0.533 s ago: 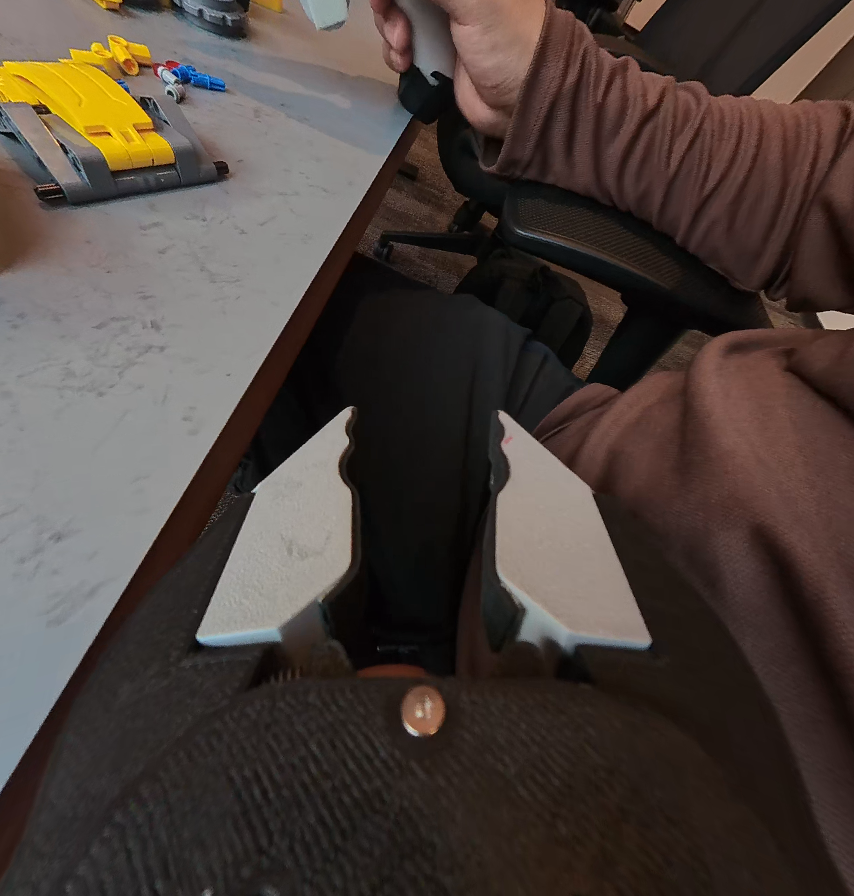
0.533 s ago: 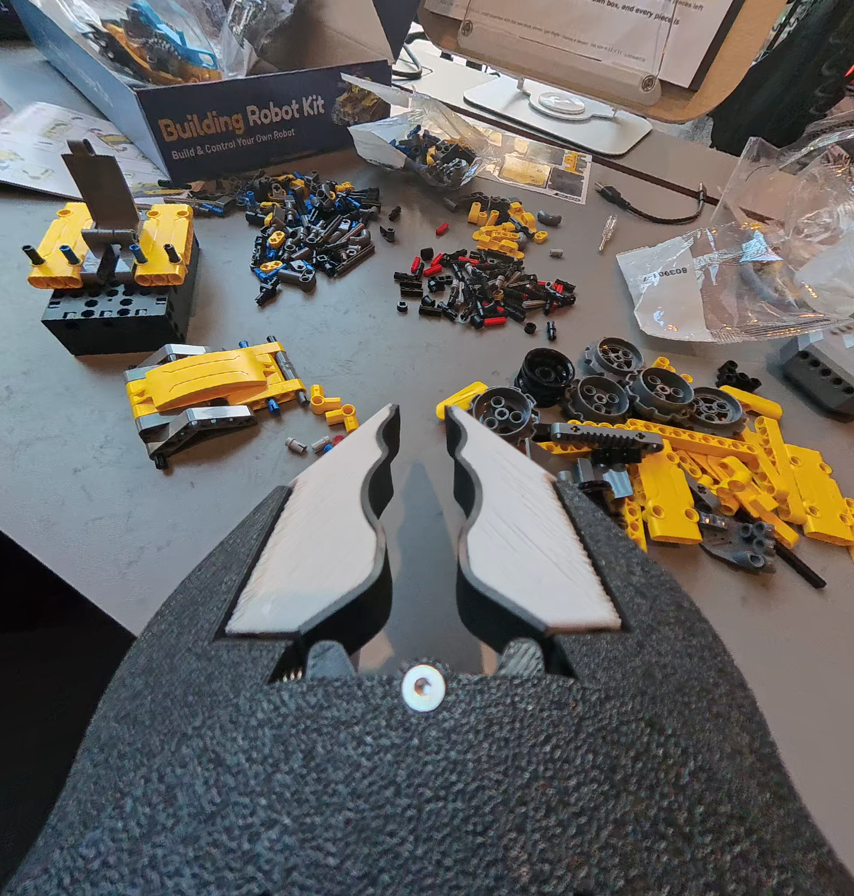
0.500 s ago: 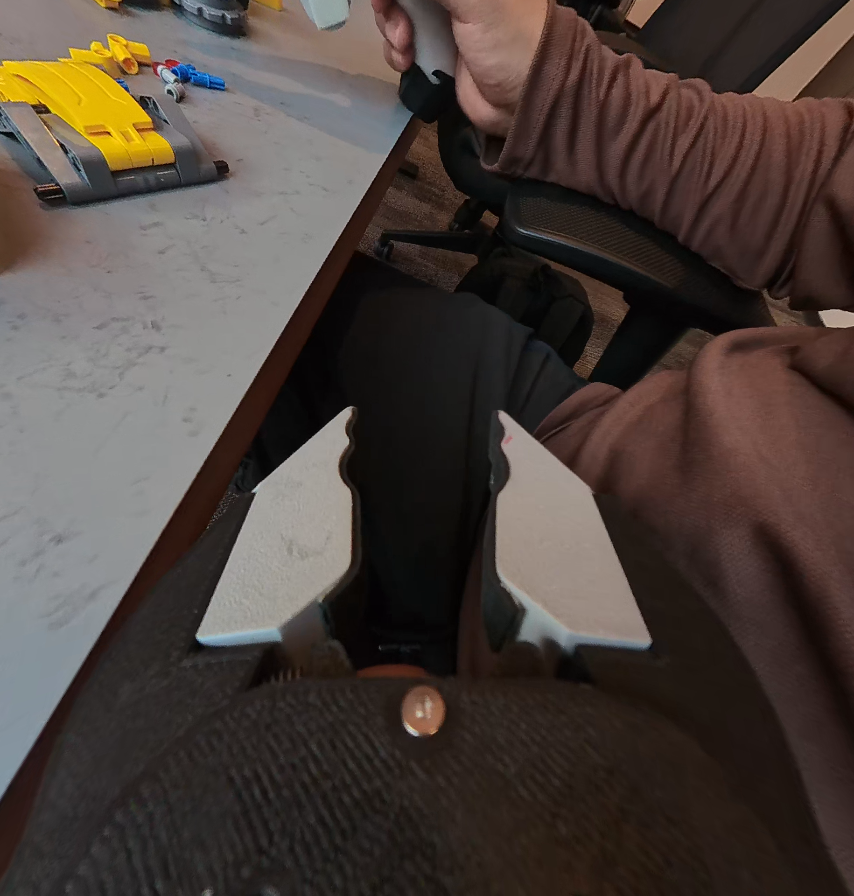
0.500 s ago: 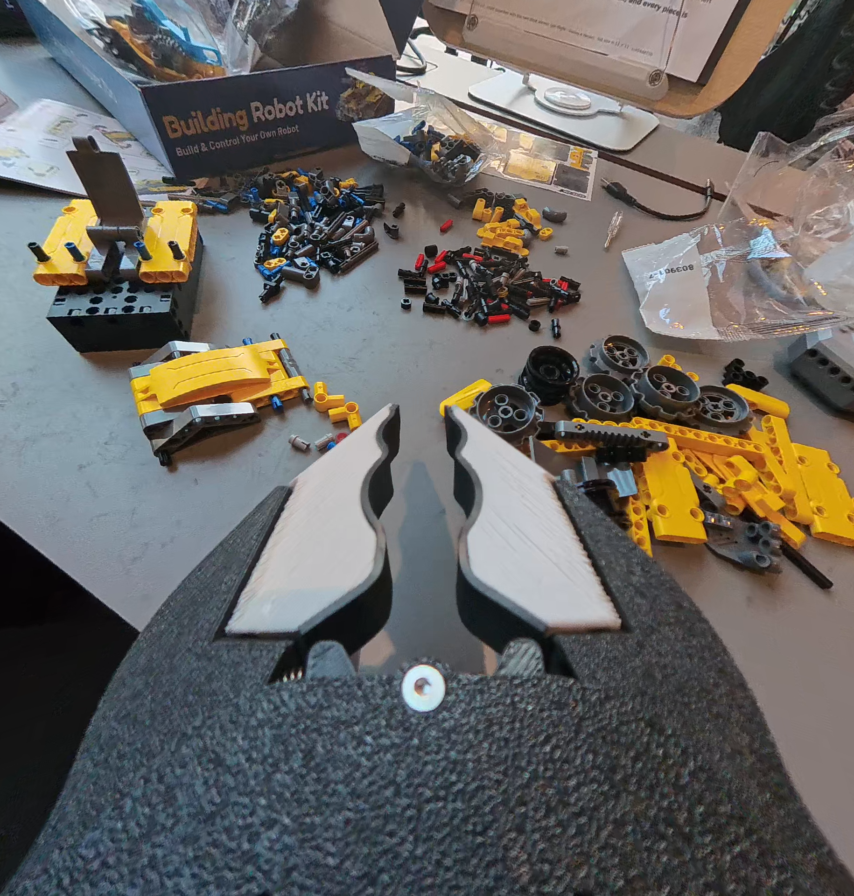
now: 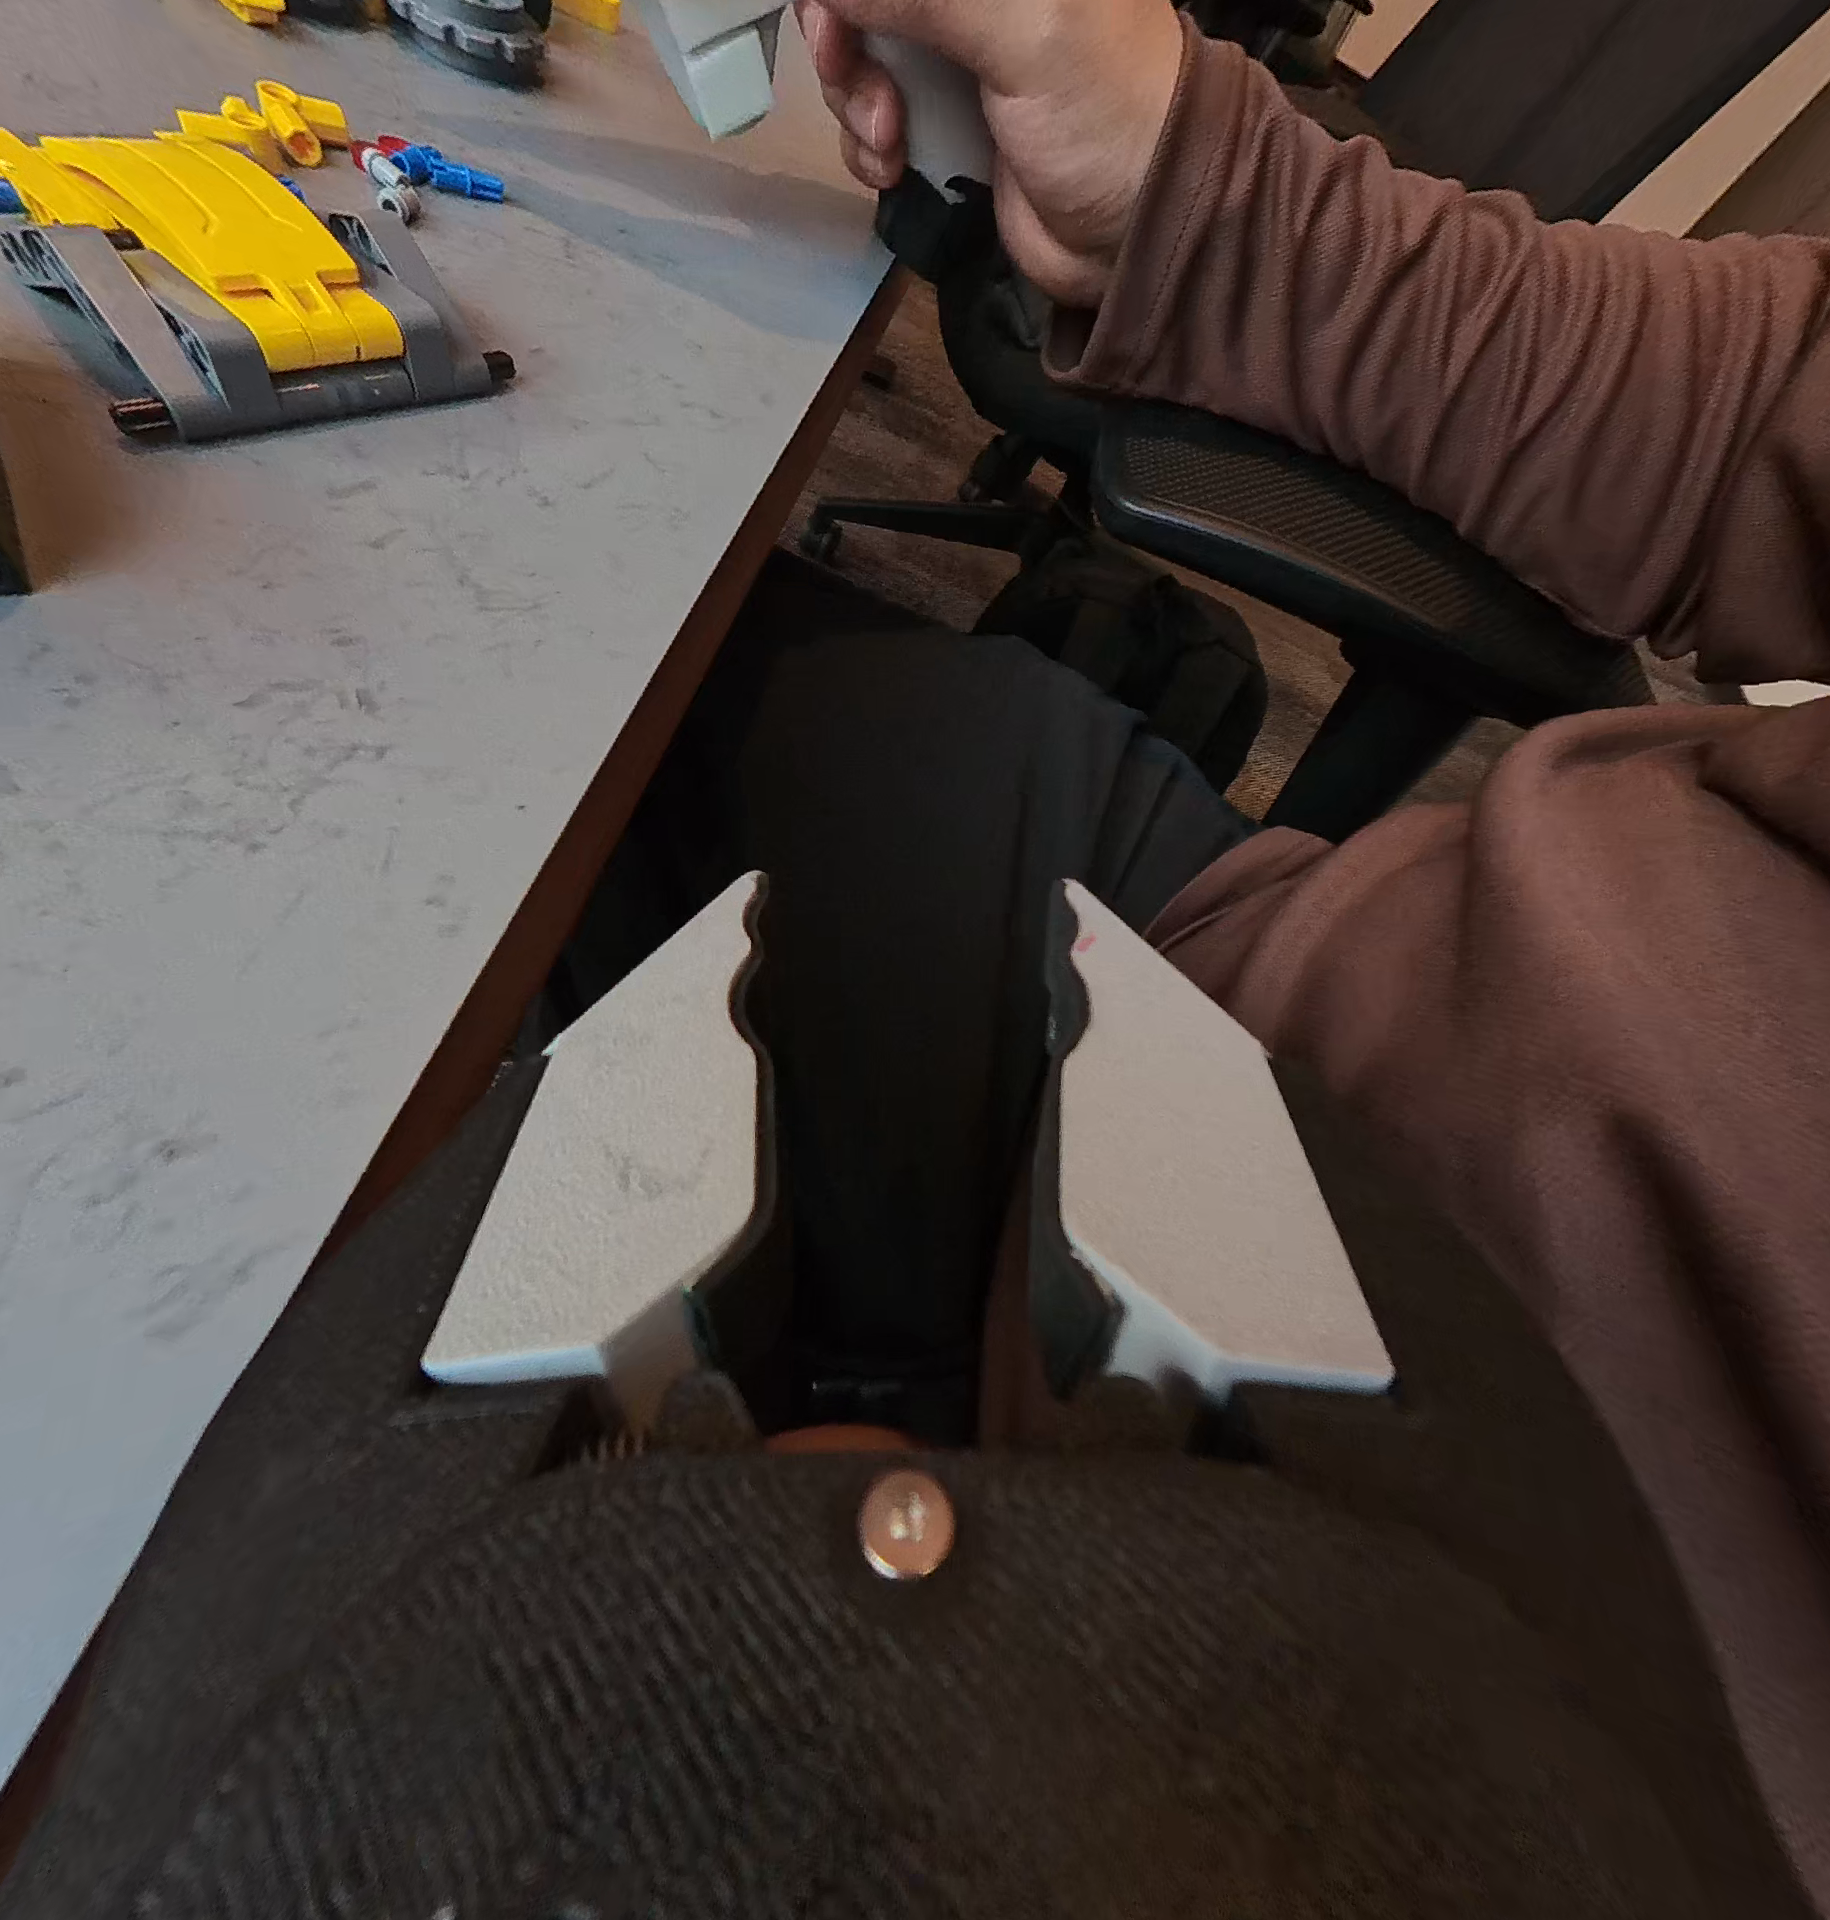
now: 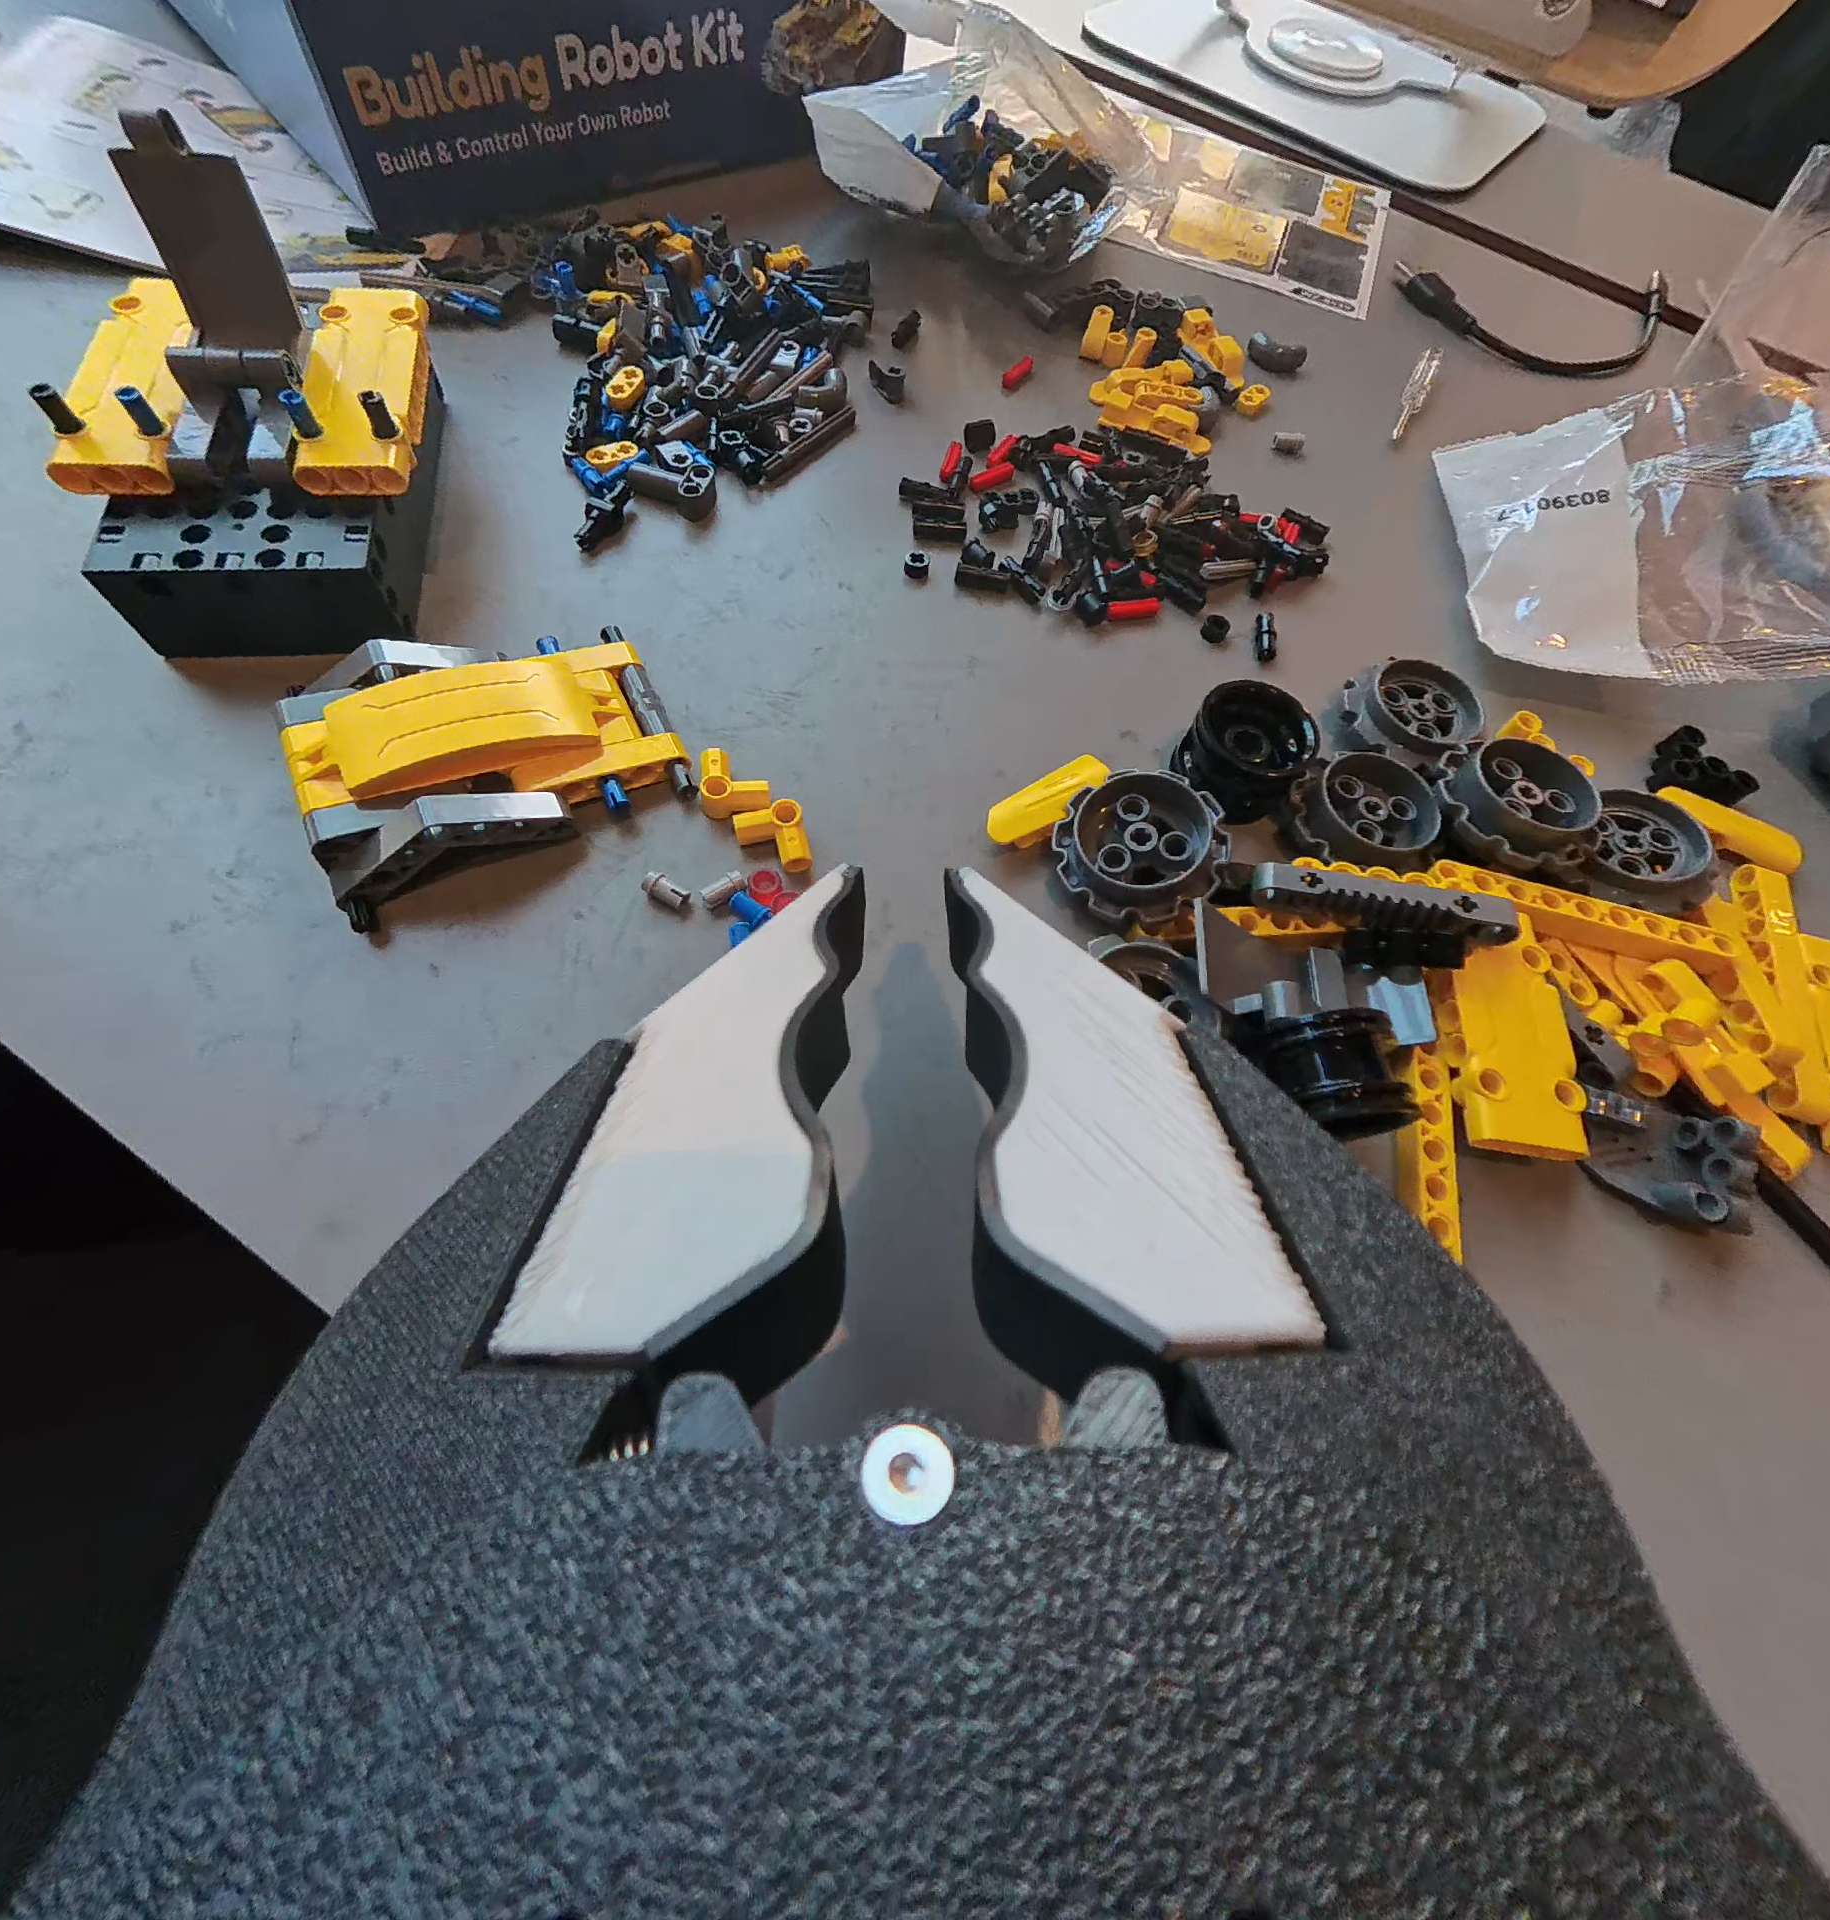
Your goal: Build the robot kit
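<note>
My left gripper (image 5: 911, 883) is open and empty, held off the table's near edge (image 5: 682, 665) above a person's dark trouser leg (image 5: 911, 790). My right gripper (image 6: 903, 878) is open by a narrow gap and empty, low over the grey table (image 6: 869, 665). Just left of its tips lie small grey, red and blue pins (image 6: 729, 891). A yellow and grey built panel (image 6: 464, 748) lies farther left; it also shows in the left wrist view (image 5: 225, 260). A hand (image 5: 994, 104) holds the right gripper's handle at the top of the left wrist view.
Grey and black wheels (image 6: 1410, 800) and yellow beams (image 6: 1617, 987) lie at the right. Piles of small connectors (image 6: 703, 353) and black and red pins (image 6: 1108, 530) lie farther back. A black block with yellow parts (image 6: 246, 488), a kit box (image 6: 547, 94) and plastic bags (image 6: 1669, 520) ring the table. An office chair (image 5: 1306, 540) stands beside the table. The grippers' ends are close to 25 cm from one another.
The right gripper has moved forward and lower over the table, so the parts look nearer. The left gripper has barely moved. Both jaws keep the same opening.
</note>
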